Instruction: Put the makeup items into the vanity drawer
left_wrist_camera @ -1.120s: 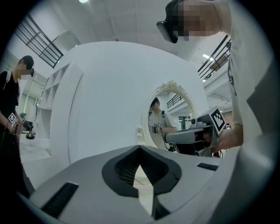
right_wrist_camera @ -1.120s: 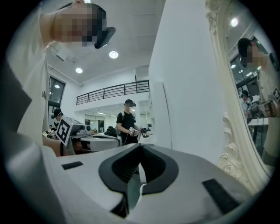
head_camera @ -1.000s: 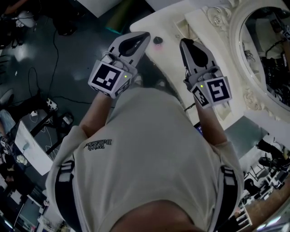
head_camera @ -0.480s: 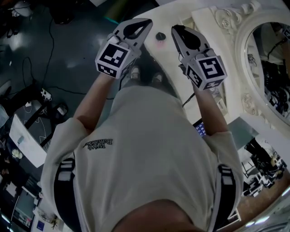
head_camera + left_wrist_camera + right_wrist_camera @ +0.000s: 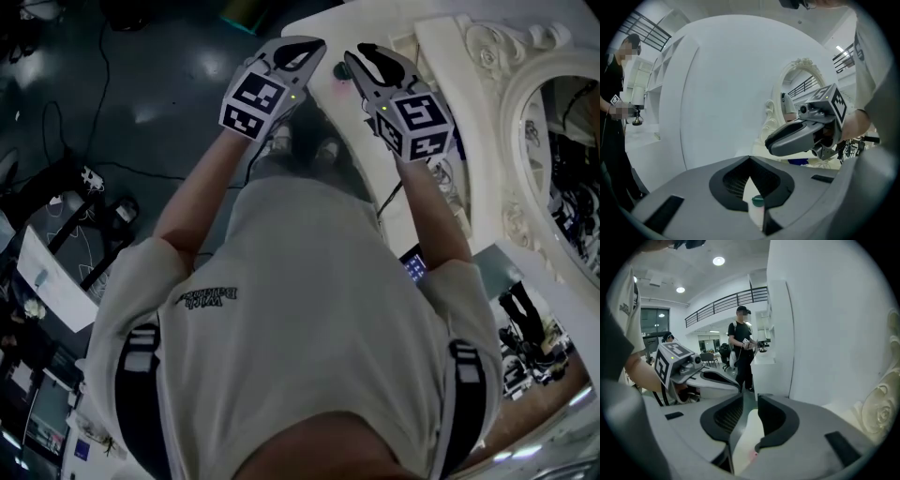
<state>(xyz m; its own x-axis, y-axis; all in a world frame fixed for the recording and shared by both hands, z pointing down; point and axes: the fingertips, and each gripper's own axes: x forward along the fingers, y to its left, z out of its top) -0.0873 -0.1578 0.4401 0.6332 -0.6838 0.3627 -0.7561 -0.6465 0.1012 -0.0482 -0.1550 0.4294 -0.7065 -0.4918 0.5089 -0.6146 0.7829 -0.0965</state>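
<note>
Item: small round pot [image 5: 339, 68] — low and dark-topped, the only loose makeup piece in view. Its make and label are too small to tell.
Location: on the white surface [image 5: 380, 23], near the outer rim, well apart from the mirror [image 5: 562, 159].
Mark: a pink spot [image 5: 343, 86] lies on the surface just beside the pot; what it is cannot be told.
Left tongs [image 5: 312, 43]: clenched tip to tip and grasping nothing. The tips are just beside the pot, on its side away from the mirror.
Right tongs [image 5: 352, 54]: jaws opening, with only bare surface showing between them. The tips are just beside the pot, on its mirror side.
Weight (judged): light, and one pair of tongs should carry it.
Stiffness (judged): a rigid shell, plastic or glass, that will not give under the pads.
Slip (judged): the smooth round wall on a glossy surface is likely to skid or squirt out if pinched off-centre.
Fragility (judged): moderate — the lid may pop under a hard squeeze, and a drop could crack it.
Hold (judged): across the widest part of the wall, below the lid, with the pads on opposite sides and a gentle close.
Drawer: none shows in any view, so it must be found and opened before the pot can go in.
</note>
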